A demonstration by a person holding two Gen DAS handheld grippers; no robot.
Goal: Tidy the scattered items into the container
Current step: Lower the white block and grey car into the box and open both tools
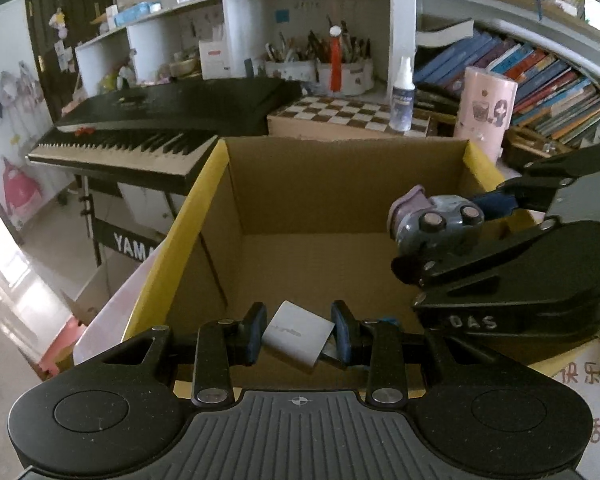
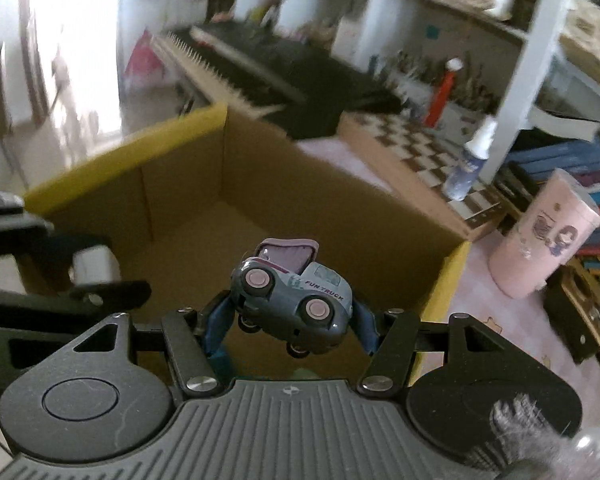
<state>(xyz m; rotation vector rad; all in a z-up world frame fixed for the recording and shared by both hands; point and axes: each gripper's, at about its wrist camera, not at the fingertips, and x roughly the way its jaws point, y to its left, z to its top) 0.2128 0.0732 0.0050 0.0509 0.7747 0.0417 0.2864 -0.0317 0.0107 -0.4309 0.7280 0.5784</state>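
— Jaws first, left to right?

— Left gripper (image 1: pixel 298 340) is clamped on a white block (image 1: pixel 298 338), tilted, just over the box's (image 1: pixel 204 200) near rim. Right gripper (image 2: pixel 290 322) is clamped on the toy truck (image 2: pixel 290 300), nose toward me, above the box floor.

— Which is nearer the drop?

— Right, I'd judge; both loads hang over the opening, so each release goes straight down.

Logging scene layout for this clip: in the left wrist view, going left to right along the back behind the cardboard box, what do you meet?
Black keyboard → checkered chessboard → white spray bottle → pink cylindrical canister → slanted row of books.
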